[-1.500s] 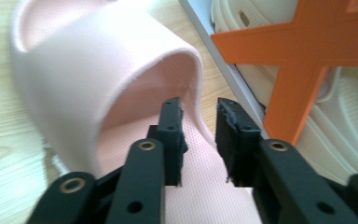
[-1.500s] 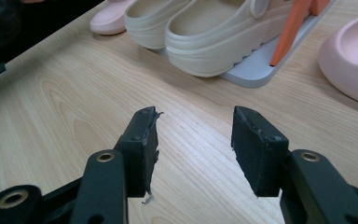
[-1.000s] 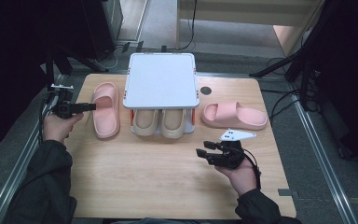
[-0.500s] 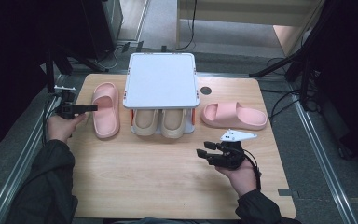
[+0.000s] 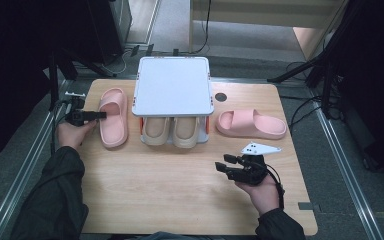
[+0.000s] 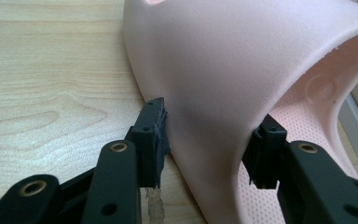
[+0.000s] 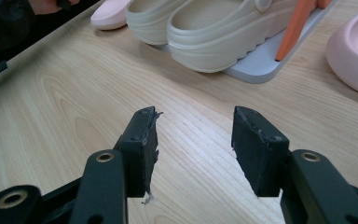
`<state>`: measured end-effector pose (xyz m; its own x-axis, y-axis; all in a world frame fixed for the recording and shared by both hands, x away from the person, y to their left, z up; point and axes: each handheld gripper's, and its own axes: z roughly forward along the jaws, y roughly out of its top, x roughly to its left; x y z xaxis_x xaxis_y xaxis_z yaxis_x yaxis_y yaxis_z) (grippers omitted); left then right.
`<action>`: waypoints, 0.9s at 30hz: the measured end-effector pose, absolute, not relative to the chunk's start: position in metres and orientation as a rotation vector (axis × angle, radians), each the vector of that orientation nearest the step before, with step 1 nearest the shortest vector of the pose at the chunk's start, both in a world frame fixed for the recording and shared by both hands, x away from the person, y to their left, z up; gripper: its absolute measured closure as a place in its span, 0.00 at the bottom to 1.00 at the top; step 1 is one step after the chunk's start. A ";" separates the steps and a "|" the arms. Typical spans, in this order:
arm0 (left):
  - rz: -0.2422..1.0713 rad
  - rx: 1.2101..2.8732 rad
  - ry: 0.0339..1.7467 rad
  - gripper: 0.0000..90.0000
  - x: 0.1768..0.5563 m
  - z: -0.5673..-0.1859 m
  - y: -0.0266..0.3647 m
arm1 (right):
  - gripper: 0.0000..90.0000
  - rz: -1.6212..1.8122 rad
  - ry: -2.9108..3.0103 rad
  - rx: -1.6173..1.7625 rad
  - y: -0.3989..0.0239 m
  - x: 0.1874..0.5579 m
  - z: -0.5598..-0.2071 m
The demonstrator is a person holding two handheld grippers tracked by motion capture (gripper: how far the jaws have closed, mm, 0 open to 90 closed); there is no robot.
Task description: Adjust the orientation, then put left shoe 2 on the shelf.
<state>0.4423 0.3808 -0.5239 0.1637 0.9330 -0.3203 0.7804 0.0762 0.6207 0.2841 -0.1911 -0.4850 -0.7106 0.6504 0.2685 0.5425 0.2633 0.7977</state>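
Left claw [image 6: 209, 144] clamped on pink slide's strap [image 6: 242, 79], 9 o'clock; squeeze firmly, lift level. Right claw [image 7: 193, 149] apart, idle above surface [image 5: 170, 195].

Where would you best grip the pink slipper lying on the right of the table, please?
Grip the right slipper by its arched strap, one jaw under the arch and one on top. The slipper lies sideways, toe to the left, so the opening faces its heel on the right: probably come from that side. The left claw holds the left slipper's strap this way. The open right claw is nearer.
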 end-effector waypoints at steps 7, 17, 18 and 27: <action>0.240 1.656 1.653 0.83 0.436 -0.524 0.398 | 0.57 1.441 2.397 1.147 -0.193 0.283 -0.484; 0.196 1.630 1.698 0.92 0.432 -0.518 0.403 | 0.57 1.443 2.398 1.138 -0.192 0.283 -0.484; 0.187 1.619 1.703 0.92 0.431 -0.519 0.403 | 0.58 1.448 2.397 1.133 -0.192 0.284 -0.484; 0.160 1.625 1.718 0.92 0.420 -0.506 0.396 | 0.58 1.460 2.424 1.093 -0.184 0.290 -0.482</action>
<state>0.4200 0.3961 -0.5062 0.0902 0.9003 -0.4259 0.8064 0.1850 0.5617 0.2902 -0.1841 -0.4825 -0.7355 0.6258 0.2596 0.5221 0.2792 0.8059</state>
